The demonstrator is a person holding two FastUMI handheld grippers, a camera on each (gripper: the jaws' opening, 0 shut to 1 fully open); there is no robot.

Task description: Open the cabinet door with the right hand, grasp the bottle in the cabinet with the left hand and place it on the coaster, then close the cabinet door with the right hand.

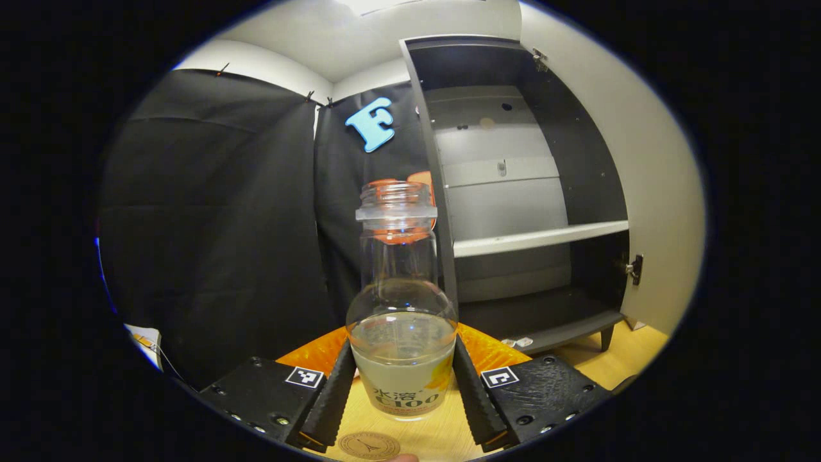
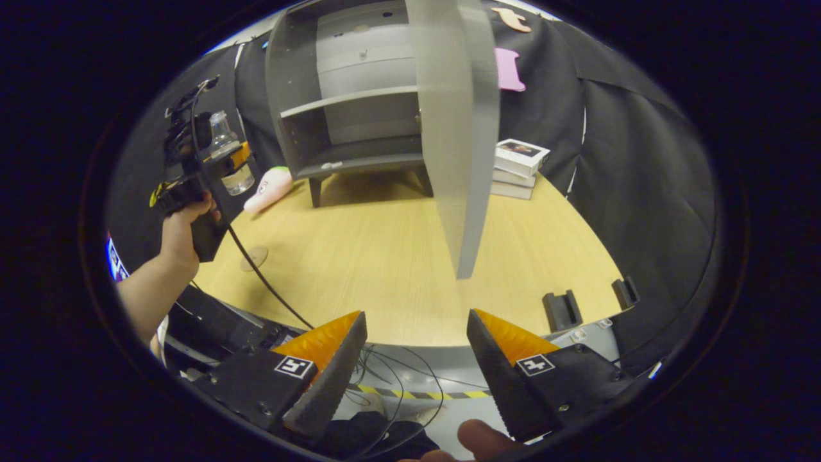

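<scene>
Clear glossy plastic bottle (image 1: 399,301), smooth, paper-like label. Pale wood-grain desk (image 2: 385,256), smooth matt finish. Grey matt laminate cabinet (image 1: 513,192); small metal hinges (image 1: 634,268). Round brown coaster (image 1: 369,445), matt, stamped. Black matt cloth wall (image 1: 211,224).

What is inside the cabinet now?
The cabinet stands open, and one pale shelf crosses its middle with nothing on it. A small pale thing lies at the front of the bottom board. The bottle is out, held by the left gripper.
</scene>
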